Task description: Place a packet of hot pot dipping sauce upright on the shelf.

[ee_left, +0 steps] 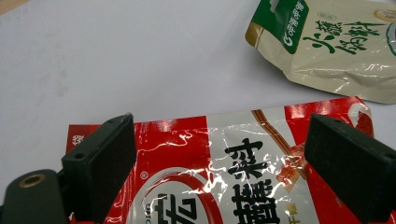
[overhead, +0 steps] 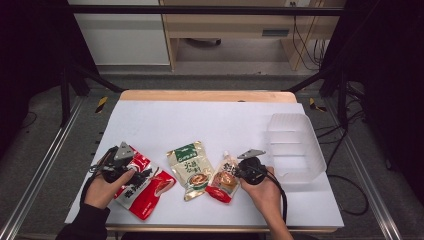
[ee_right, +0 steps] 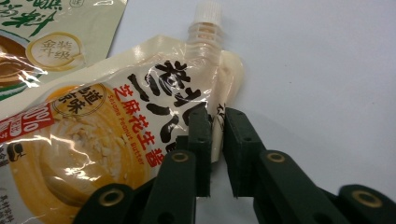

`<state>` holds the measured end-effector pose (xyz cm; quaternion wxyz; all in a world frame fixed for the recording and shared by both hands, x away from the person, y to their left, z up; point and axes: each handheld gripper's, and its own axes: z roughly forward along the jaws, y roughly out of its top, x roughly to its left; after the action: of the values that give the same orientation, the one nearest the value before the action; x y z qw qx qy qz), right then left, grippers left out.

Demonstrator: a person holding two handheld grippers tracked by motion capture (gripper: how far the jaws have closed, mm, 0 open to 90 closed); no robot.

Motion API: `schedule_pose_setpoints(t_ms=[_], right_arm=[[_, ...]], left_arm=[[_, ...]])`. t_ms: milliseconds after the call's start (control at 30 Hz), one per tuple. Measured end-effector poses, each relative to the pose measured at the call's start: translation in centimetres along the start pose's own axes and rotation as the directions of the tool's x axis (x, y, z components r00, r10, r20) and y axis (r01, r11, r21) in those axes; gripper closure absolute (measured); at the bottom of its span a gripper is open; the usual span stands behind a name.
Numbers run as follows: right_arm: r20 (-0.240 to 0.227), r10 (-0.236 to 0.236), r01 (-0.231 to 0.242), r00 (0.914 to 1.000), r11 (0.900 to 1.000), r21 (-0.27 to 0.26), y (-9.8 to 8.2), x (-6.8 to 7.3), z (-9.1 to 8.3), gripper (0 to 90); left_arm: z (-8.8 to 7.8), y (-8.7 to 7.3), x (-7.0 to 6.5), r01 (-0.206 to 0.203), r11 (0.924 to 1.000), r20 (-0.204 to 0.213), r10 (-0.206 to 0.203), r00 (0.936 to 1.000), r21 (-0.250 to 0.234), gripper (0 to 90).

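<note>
Lower centre of the table (overhead: 210,120): right gripper (ee_right: 215,135) pinches the spouted pouch (ee_right: 93,140) by its side seam, jaws nearly together. Soft, glossy film, likely slippery; seam grips best. Left gripper (ee_left: 219,158) hangs over the red packet (ee_left: 224,177), jaws wide apart.

My high view looks down the desk (overhead: 210,120); both claw views sit close, sharing the green pouch (ee_left: 327,46).
</note>
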<state>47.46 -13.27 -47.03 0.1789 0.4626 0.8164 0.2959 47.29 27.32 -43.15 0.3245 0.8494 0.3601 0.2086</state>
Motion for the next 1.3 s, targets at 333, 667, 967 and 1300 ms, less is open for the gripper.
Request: schedule_pose_setpoints(t_ms=[333, 667, 967, 1300], right_arm=[[0.003, -0.096, 0.096, 0.9953, 0.991, -0.088, 1.6, 0.8, -3.5, 88.4], [-0.115, -0.219, 0.197, 0.9690, 0.965, -0.175, 5.0, 1.2, -8.1, 89.3], [-0.108, -0.304, 0.279, 0.9466, 0.939, -0.201, 8.0, 1.3, -9.1, 89.5], [-0.144, -0.309, 0.265, 0.9400, 0.928, -0.261, 10.4, 1.1, -9.9, 89.5]], left_arm=[[-0.7, 0.6, -0.2, -0.020, 0.9998, 0.018, 0.020, 0.9996, 0.009, 9.6], [-0.9, 2.2, -0.5, -0.049, 0.9987, 0.085, 0.048, 0.9952, 0.009, 9.1], [-1.4, 4.6, -1.3, -0.109, 0.9940, 0.106, 0.109, 0.9884, 0.002, 9.0], [-2.1, 7.4, -2.0, -0.184, 0.9830, 0.120, 0.182, 0.9759, -0.001, 9.9]])
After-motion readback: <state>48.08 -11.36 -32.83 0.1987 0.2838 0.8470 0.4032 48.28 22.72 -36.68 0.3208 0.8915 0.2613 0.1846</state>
